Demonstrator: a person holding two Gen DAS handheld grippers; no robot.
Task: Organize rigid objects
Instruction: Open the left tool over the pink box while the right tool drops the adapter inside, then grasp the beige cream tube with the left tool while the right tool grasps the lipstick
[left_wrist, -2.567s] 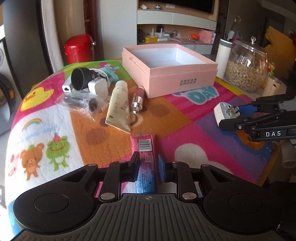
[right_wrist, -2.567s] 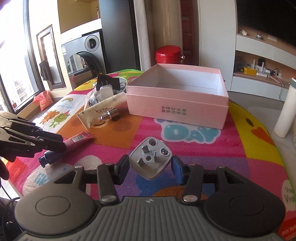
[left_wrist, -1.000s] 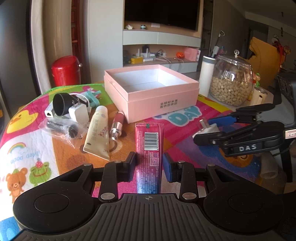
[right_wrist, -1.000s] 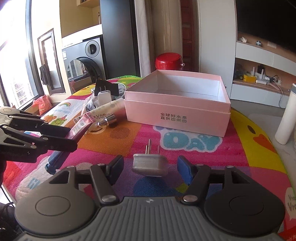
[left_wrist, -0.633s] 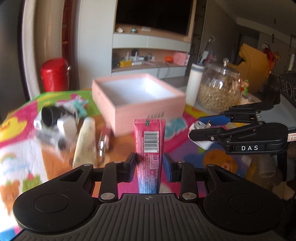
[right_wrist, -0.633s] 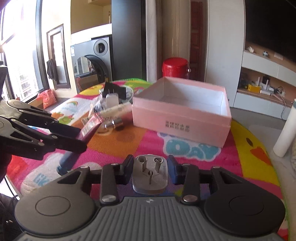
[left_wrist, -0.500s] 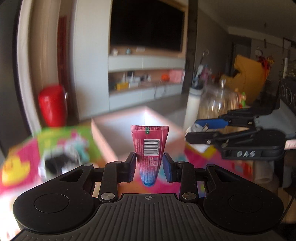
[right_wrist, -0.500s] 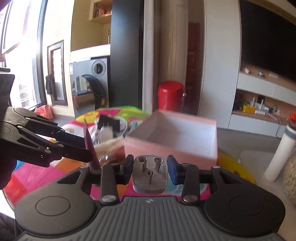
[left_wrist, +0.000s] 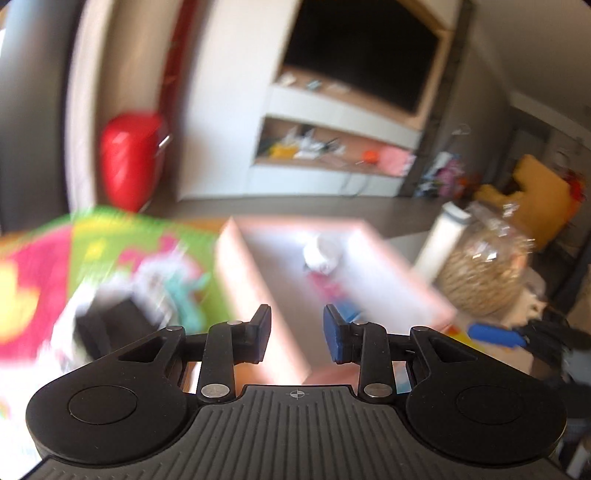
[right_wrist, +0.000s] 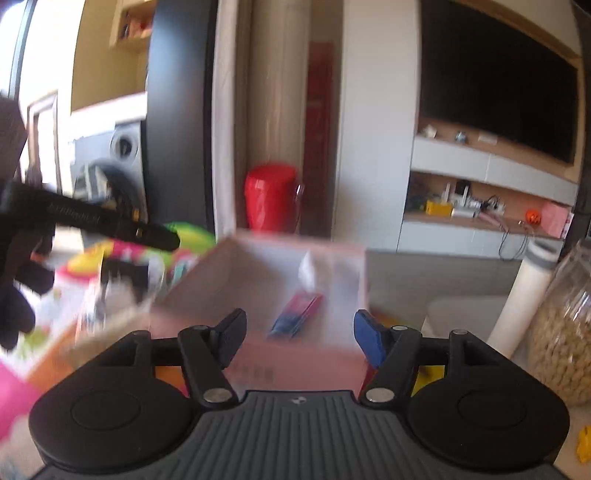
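While both tools are hanging near the pink box | left gripper parted, empty | right gripper opening, empty | we are seeing the tube and plug inside | leftover items lying left, nearer our left hand.

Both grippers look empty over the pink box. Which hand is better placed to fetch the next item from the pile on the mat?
Left, probably: the left gripper sits beside the blurred pile; the pink cardboard box lies between it and the opening right gripper.

We see the tube and the plug lying inside the box mid-frame, the jar at lower right.
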